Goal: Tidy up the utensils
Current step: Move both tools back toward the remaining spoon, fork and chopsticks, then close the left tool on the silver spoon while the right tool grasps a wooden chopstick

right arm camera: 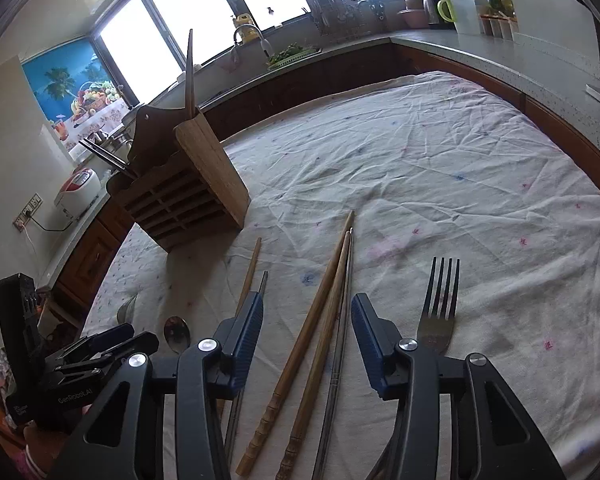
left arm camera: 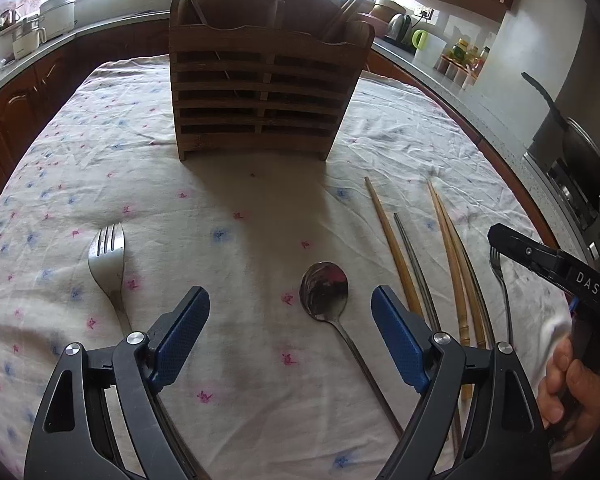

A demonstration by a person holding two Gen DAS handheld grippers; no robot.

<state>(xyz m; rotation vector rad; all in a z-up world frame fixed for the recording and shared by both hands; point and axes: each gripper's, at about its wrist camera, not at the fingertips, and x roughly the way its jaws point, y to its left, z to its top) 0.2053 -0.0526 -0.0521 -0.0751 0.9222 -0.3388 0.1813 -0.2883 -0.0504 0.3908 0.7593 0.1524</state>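
Both wrist cameras look steeply down, close over the flower-print clothed desk (left arm camera: 260, 208). The left faces the slatted wooden utensil holder (left arm camera: 260, 92) at twelve o'clock; the right sees it (right arm camera: 188, 196) at ten. Both share the chopsticks (left arm camera: 396, 248) (right arm camera: 320, 300).

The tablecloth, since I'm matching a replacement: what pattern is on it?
The tablecloth is off-white with small scattered pink and blue floral motifs, clearest in the left wrist view.

A slatted brown wooden utensil rack (left arm camera: 260, 80) stands upright mid-table, chopsticks inside. Nearer the front edge lie a steel fork (left arm camera: 108, 264), steel spoon (left arm camera: 324, 292), wooden chopsticks (right arm camera: 312, 320) and a second fork (right arm camera: 440, 304).
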